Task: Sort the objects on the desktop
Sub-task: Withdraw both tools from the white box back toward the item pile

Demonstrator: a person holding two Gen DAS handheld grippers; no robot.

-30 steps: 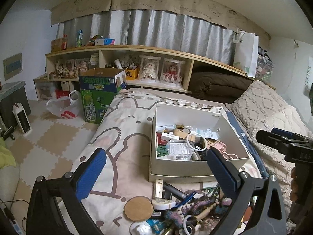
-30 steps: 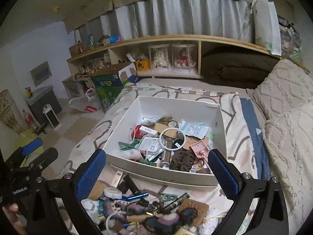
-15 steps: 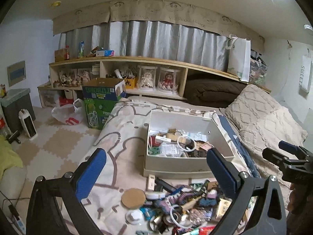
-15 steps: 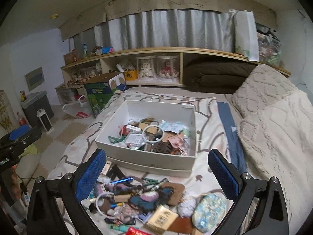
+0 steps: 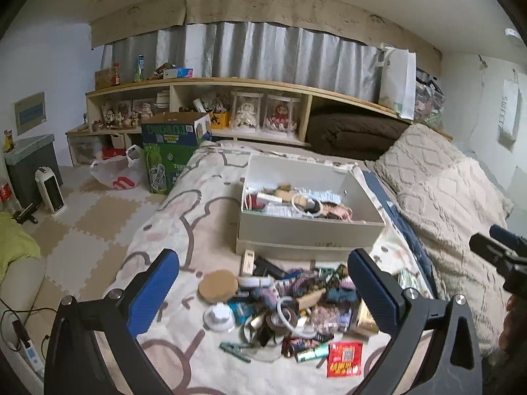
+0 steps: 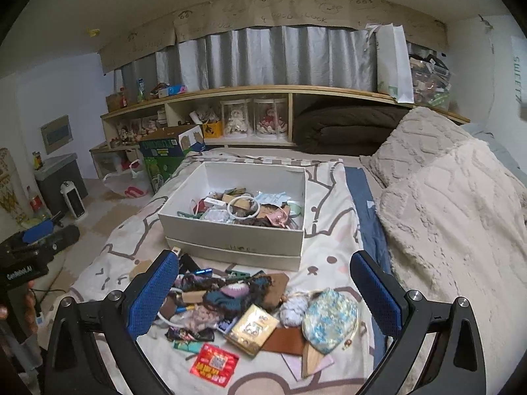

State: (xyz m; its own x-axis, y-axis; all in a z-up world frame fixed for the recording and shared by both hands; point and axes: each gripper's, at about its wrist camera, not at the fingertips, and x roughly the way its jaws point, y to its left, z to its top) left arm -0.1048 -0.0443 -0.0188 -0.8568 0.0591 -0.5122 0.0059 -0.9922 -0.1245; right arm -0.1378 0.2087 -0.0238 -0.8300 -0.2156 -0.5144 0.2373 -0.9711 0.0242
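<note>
Both grippers hover above the bed, nothing held. My left gripper: fingers spread wide, empty. My right gripper: fingers spread wide too, empty.

White box sits mid-bed, already part-filled with small things, a white ring on top. In front of the box, between it and my fingers, lies the loose pile of unsorted things. Identifiable in the pile from the right view: red packet nearest me, gold box beside it, floral pouch to the right, touching a brown wallet. From the left view: cork coaster at the pile's left edge, white cap just below it, green clip lower still.

Beige blanket covers the bed's right side, apart from the pile.
</note>
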